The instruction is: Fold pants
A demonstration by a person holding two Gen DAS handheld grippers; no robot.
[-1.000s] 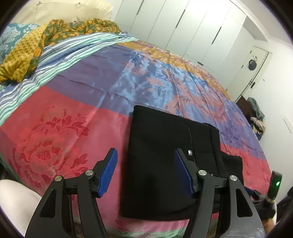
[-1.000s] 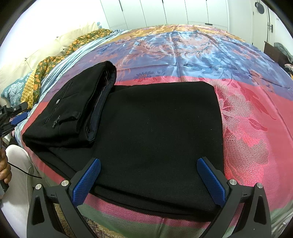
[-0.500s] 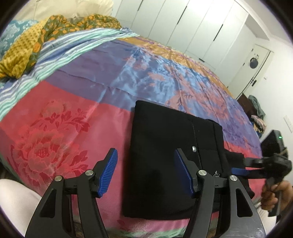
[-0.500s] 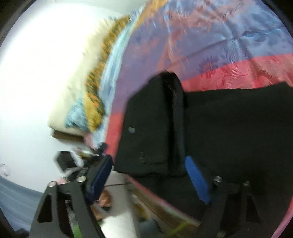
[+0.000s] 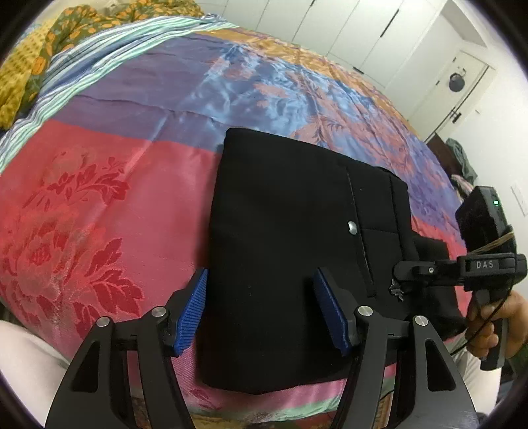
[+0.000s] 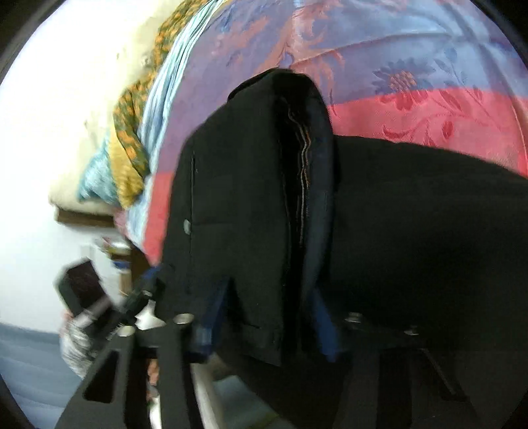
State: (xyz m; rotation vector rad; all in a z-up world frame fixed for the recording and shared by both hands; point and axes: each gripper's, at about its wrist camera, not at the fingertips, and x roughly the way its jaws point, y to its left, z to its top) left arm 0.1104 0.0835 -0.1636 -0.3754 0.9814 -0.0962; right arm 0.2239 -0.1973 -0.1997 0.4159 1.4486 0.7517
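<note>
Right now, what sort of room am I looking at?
Most likely a bedroom: a bed under a colourful floral bedspread, white closet doors along the wall, and black pants being folded on it.

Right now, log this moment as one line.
left claw: open above pants | right claw: at pants' near edge, grip unclear | bedspread

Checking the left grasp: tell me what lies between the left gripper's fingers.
Left wrist view: the folded black pants lie between the open left gripper's blue pads.

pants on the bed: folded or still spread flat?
Folded. The black pants lie as a compact stacked rectangle on the bedspread; the right wrist view shows layered edges, with the right tongs astride them.
</note>
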